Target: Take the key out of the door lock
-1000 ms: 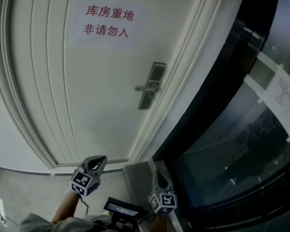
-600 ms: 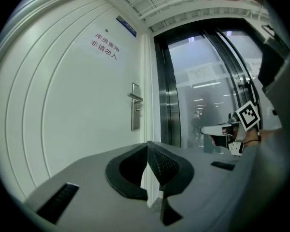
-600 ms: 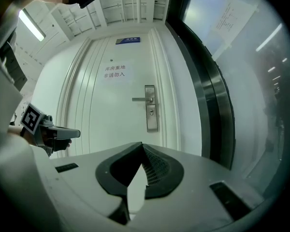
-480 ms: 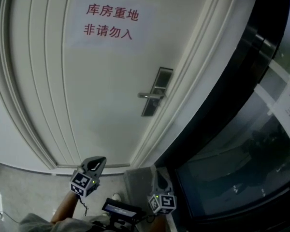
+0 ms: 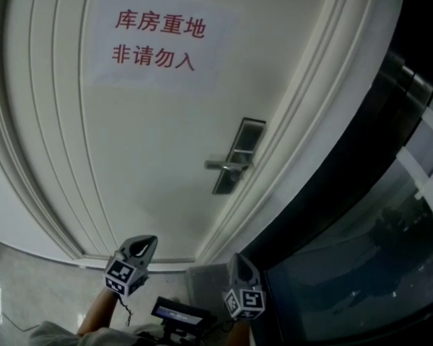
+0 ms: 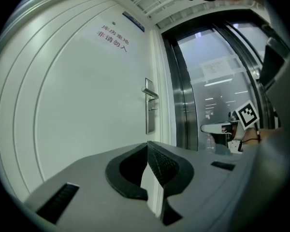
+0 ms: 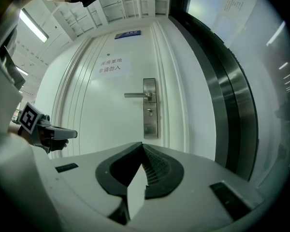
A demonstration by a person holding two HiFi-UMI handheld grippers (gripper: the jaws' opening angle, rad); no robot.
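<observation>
A: Two grippers low in the head view, left gripper [image 5: 146, 241] and right gripper [image 5: 239, 260], side by side, both aimed at the door [image 5: 130, 157]

B: Jaws?

A: Left gripper view says pressed together, tip against tip, nothing caught between them. Right gripper view, same story: jaws closed tight, empty

B: So where's the key?

A: In the lock. See the lock plate [image 7: 150, 108] near the door's right edge, with the handle [image 7: 135, 95] reaching out to the left. Just under that handle a small nub stands at the keyhole, and that's the key [image 7: 149, 112]. It's too small to make out its shape

B: Either gripper near it?

A: No, both well apart from the plate, out in front of the door. The right one faces the plate almost straight on; the left one sees it from the side

B: Anything else on that door?

A: A sign [image 5: 155, 38] with red characters, up above the handle. To the right of the door, a dark frame [image 5: 325, 171], then glass [image 5: 361, 265]
</observation>
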